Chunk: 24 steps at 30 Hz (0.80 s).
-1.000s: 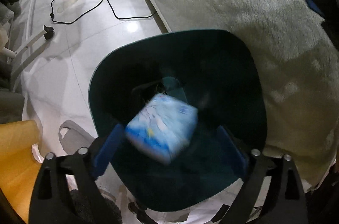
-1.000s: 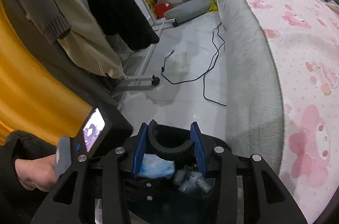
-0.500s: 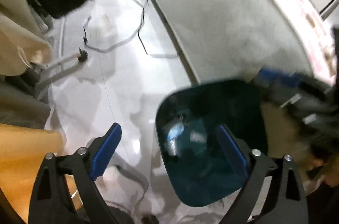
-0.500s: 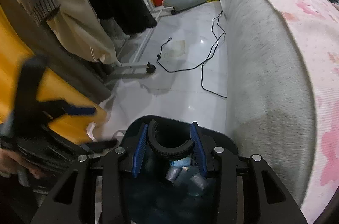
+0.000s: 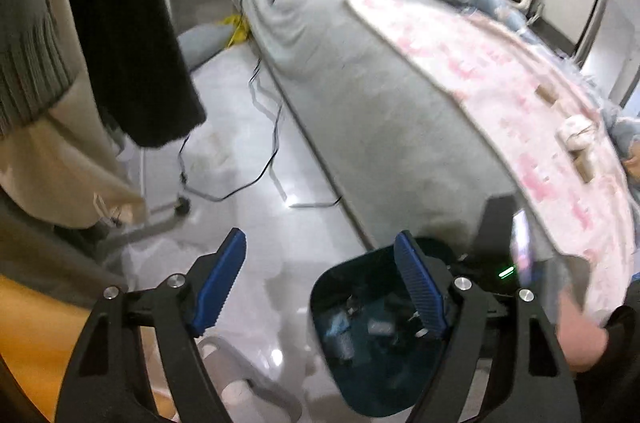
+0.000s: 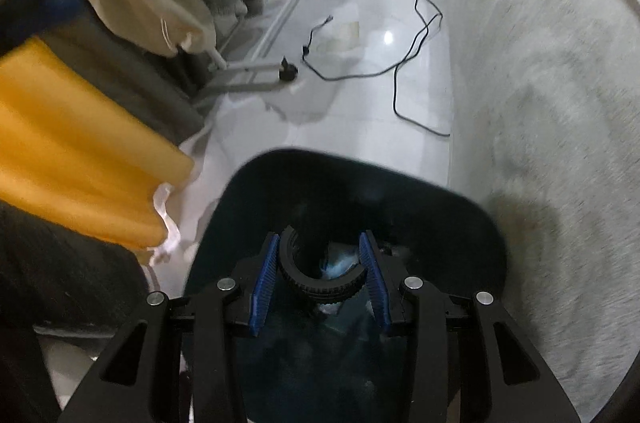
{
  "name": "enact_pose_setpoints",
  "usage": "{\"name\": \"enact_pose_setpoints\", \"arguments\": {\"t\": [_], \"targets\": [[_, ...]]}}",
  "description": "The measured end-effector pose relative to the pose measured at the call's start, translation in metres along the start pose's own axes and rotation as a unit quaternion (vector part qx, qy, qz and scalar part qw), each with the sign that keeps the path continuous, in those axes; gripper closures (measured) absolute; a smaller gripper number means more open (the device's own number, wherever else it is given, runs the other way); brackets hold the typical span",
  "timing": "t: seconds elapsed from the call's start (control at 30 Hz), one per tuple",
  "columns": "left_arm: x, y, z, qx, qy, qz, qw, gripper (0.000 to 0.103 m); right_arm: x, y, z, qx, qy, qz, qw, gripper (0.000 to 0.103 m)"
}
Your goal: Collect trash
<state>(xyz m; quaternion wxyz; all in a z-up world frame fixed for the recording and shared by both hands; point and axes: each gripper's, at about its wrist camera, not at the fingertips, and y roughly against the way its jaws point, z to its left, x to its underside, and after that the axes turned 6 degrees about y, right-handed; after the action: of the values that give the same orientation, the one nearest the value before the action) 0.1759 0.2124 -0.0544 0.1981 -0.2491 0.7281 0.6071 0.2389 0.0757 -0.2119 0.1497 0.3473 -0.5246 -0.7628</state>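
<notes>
Low in the right wrist picture, the right gripper (image 6: 319,277) squeezes a black ring (image 6: 320,283) between its blue pads, over the dark bin (image 6: 360,191). Bits of trash (image 6: 340,263) lie inside the bin. At the bottom of the left wrist picture, the left gripper (image 5: 320,283) is wide apart with nothing in it; its jaws have just been closing a little. Beside the bin stands a grey bed (image 5: 380,111).

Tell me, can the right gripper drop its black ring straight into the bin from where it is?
Probably yes. The right gripper holds the black ring directly above the dark bin's open mouth, and nothing covers the opening. Only loose trash lies inside below.
</notes>
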Motion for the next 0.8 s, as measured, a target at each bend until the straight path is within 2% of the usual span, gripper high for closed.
{"name": "enact_pose_setpoints", "arguments": {"t": [0.17,0.27,0.37,0.47,0.6,0.63,0.67,0.73,0.8], "targets": [[-0.008,0.021,-0.002,0.022,0.016,-0.05,0.9984,0.027,0.012,-0.022,0.002,0.0,0.006,0.029,1.0,0.061],[-0.012,0.035,-0.002,0.006,0.021,-0.079,0.9967,0.03,0.017,-0.032,0.005,-0.004,0.012,0.044,0.999,0.061],[-0.015,0.04,-0.002,0.001,0.024,-0.087,0.9959,0.03,0.024,-0.043,0.009,0.0,0.021,0.065,0.998,0.061],[-0.015,0.043,-0.001,-0.027,0.026,-0.094,0.9948,0.026,0.032,-0.056,0.012,0.006,0.028,0.091,0.995,0.059],[-0.016,0.045,0.003,-0.033,0.037,-0.1,0.9938,0.023,0.041,-0.066,0.011,0.011,0.031,0.122,0.992,0.058],[-0.017,0.047,0.003,-0.03,0.038,-0.102,0.9936,0.021,0.043,-0.067,0.011,0.011,0.03,0.128,0.991,0.054],[-0.017,0.048,0.002,-0.028,0.037,-0.104,0.9935,0.021,0.044,-0.068,0.01,0.013,0.028,0.133,0.991,0.045],[-0.018,0.05,0.001,-0.022,0.033,-0.105,0.9937,0.013,0.045,-0.069,0.009,0.015,0.026,0.137,0.99,0.036],[-0.019,0.053,0.0,-0.014,0.034,-0.11,0.9933,0.01,0.044,-0.067,0.01,0.013,0.027,0.137,0.99,0.034]]}}
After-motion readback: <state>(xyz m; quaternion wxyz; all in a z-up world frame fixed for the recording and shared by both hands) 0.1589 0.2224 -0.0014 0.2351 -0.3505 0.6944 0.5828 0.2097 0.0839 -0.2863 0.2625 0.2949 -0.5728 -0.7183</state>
